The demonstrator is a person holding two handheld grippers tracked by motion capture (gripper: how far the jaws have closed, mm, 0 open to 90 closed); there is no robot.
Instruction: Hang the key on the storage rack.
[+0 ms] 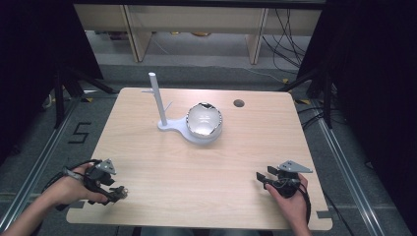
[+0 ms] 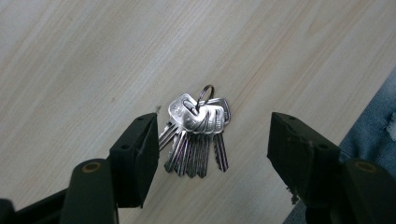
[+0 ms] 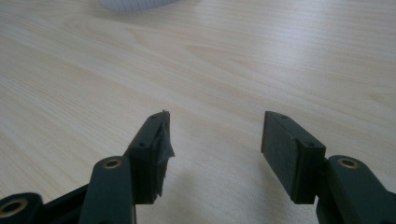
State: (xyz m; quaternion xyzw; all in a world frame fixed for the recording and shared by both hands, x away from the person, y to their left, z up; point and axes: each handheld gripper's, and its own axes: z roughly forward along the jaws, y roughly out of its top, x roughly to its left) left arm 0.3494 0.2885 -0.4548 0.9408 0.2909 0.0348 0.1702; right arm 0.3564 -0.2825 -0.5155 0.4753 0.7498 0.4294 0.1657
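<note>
A bunch of several silver keys on a ring lies flat on the light wooden table, near its front left corner. In the high view the keys glint at the tips of my left gripper. That gripper is open, with one black jaw on each side of the keys and neither pad touching them. My right gripper rests near the front right edge, pointing left. In its own view the right gripper is open over bare wood with nothing between its pads.
A white stand with an upright post and a shiny silver bowl sits at the table's far middle; the stand's base shows ahead of the right gripper. A round hole lies behind it. Denim cloth shows past the table edge.
</note>
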